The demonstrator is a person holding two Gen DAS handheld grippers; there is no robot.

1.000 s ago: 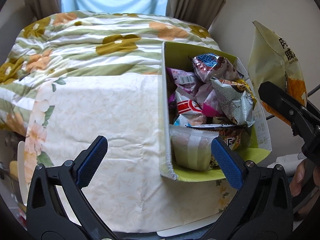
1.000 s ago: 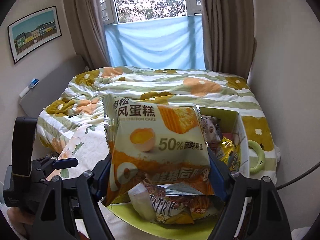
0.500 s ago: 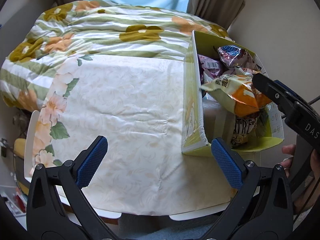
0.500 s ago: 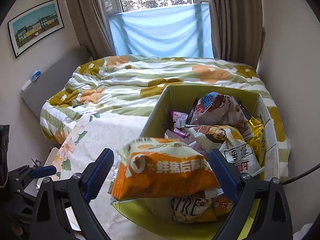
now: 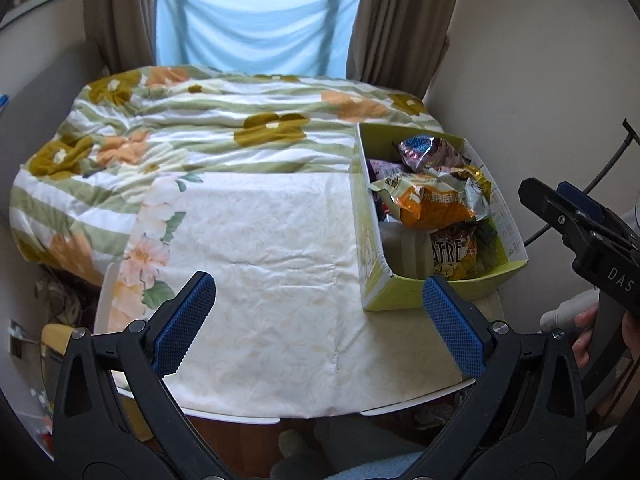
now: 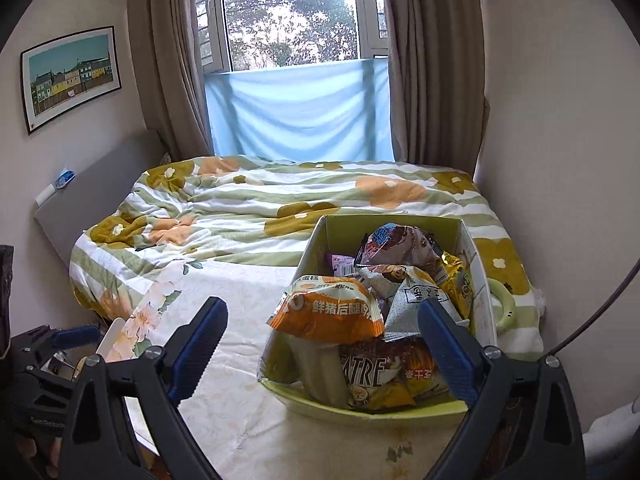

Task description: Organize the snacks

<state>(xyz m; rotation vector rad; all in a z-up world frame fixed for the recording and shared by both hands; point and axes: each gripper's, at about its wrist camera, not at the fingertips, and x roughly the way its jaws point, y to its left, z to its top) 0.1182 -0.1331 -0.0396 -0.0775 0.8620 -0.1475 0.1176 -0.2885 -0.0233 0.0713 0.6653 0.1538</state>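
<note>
A yellow-green cardboard box [image 5: 370,248] [image 6: 478,276] full of snack packets stands on the cream tablecloth at the right. The orange chiffon cake bag [image 5: 430,206] [image 6: 332,310] lies on top of the packets near the box's front. My left gripper [image 5: 320,320] is open and empty over the tablecloth, left of the box. My right gripper [image 6: 324,354] is open and empty, just in front of the box; it shows at the right edge of the left wrist view [image 5: 580,220].
A bed with a flowered green-striped quilt [image 5: 224,120] [image 6: 280,200] lies behind the table. The table's front edge [image 5: 280,418] is close to me. A wall [image 6: 560,160] is right of the box. A pale green ring [image 6: 506,304] lies beside the box.
My right gripper let go of the orange cake bag, which dropped onto the packets in the box, and has drawn back. My left gripper has pulled back and tilted up.
</note>
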